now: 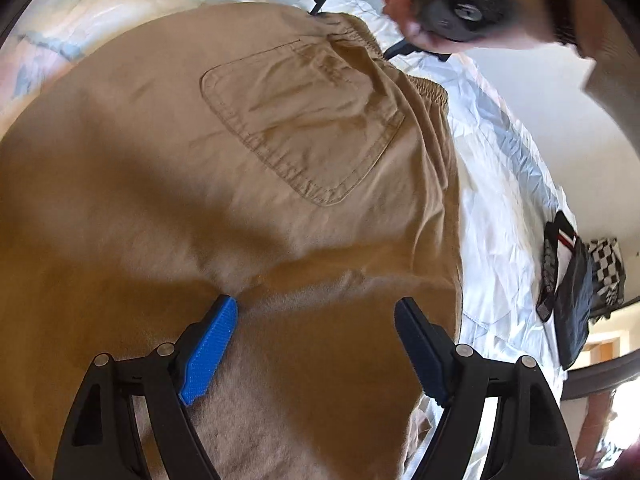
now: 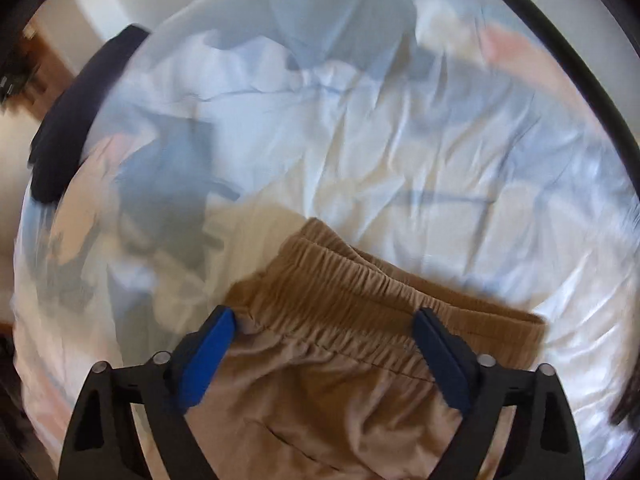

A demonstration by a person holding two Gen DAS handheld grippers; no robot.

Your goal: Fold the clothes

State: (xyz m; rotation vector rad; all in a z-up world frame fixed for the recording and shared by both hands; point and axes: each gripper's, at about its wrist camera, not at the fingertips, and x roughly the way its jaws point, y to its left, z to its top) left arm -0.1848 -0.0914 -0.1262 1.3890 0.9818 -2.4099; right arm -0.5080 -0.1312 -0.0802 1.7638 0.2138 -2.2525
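Tan shorts (image 1: 224, 184) with a back patch pocket (image 1: 304, 120) lie spread on a pale sheet (image 1: 500, 184). My left gripper (image 1: 316, 312) is open just above the lower part of the shorts, its blue pads (image 1: 208, 352) apart over the cloth. The right gripper (image 1: 348, 0) shows at the top of the left wrist view, held by a hand at the elastic waistband (image 1: 424, 88). In the right wrist view my right gripper (image 2: 324, 320) is open over the gathered waistband (image 2: 340, 280) of the shorts (image 2: 332, 408), one pad (image 2: 208, 356) at each side.
A crumpled white-and-blue sheet (image 2: 380, 140) covers the bed. A dark garment (image 2: 68, 128) lies at the bed's left edge. Dark and striped clothes (image 1: 568, 280) and a checkered item (image 1: 608, 272) hang at the right edge. A white wall (image 1: 560, 112) is beyond.
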